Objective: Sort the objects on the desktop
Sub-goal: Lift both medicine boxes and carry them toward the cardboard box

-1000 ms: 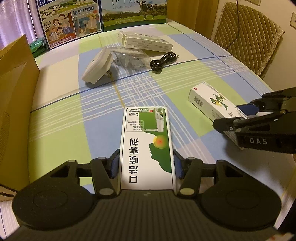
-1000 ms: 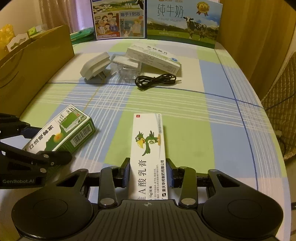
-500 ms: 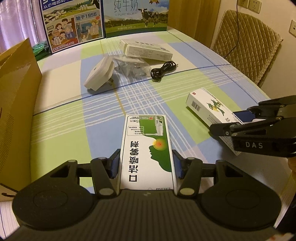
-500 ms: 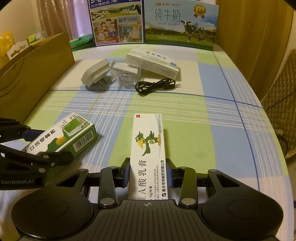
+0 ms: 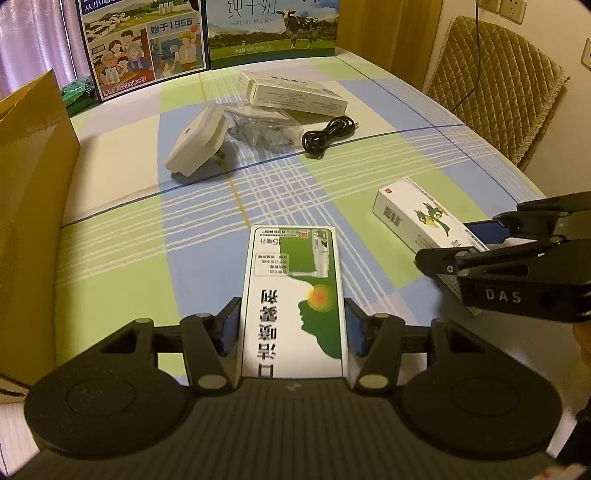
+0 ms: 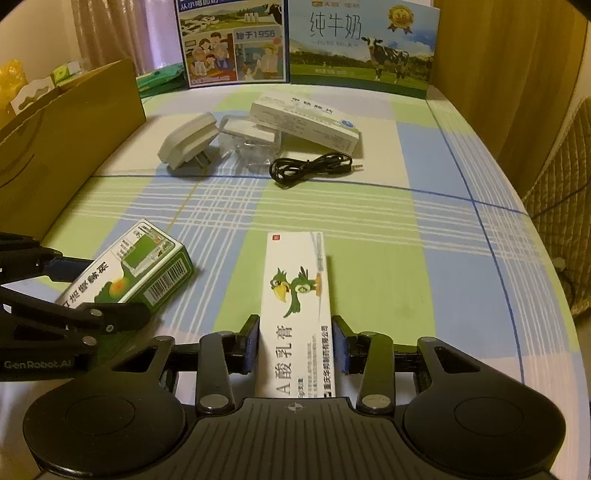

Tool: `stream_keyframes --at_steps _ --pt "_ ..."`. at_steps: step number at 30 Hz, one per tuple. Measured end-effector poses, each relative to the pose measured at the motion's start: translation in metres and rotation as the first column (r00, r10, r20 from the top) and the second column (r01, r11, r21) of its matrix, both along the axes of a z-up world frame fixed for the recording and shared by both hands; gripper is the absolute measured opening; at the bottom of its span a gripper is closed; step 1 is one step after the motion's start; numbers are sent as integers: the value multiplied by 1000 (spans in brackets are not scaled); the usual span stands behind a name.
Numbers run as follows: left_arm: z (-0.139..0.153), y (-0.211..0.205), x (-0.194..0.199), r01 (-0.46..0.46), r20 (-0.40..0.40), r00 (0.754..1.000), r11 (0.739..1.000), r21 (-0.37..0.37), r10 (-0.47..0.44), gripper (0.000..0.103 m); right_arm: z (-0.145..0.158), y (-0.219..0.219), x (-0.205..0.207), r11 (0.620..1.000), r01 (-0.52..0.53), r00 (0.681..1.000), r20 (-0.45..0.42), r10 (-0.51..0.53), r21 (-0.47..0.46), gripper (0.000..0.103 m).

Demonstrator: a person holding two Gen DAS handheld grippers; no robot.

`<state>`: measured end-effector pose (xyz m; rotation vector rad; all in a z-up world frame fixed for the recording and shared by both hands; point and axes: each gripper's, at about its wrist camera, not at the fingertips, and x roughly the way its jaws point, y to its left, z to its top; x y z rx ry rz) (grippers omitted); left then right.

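The left gripper (image 5: 293, 325) clamps a green box (image 5: 295, 295), the right gripper (image 6: 295, 341) a parrot-printed box (image 6: 295, 295), both over the checked tablecloth (image 6: 369, 229). Ahead lie a charger (image 6: 186, 146), black cable (image 6: 306, 168), another box (image 6: 306, 122) and "PURE MILK" cartons (image 5: 273, 29); a cardboard box (image 6: 62, 147) stands left.

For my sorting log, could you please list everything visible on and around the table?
green spray box: 1, green and white, held in left hand-held gripper
parrot ointment box: 1, white, held in right hand-held gripper
long box: 1, white, far centre
plug adapter: 1, white, left of the clear bag
clear bag: 1, transparent, between adapter and long box
cable: 1, black, coiled, in front of the long box
cardboard box: 1, brown, left edge
milk cartons: 2, printed, far end
chair: 1, tan quilted, right
tablecloth: 1, green-blue plaid
left hand-held gripper: 1, black
right hand-held gripper: 1, black
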<state>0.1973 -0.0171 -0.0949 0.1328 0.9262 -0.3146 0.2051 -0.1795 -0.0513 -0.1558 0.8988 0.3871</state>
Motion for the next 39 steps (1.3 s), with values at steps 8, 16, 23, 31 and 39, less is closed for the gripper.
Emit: stream_keyframes --at_steps 8,16,23,31,39 --pt "-5 -3 8 3 -13 1000 1000 11 -3 51 -2 4 5 1000 -3 1000 14 3 -8 38" --pt "-5 -3 7 6 -15 1000 1000 17 -6 51 -2 7 8 1000 -8 1000 22 8 -19 36" --pt "-3 -2 6 3 -16 1000 1000 13 -3 51 5 8 4 1000 -2 999 52 3 -11 35" --pt "8 3 1 -17 10 1000 1000 9 17 51 12 0 -2 1000 16 998 54 -17 10 35" --pt "39 3 -12 -19 57 998 1000 3 19 51 36 -2 -13 1000 25 996 89 -27 18 35"
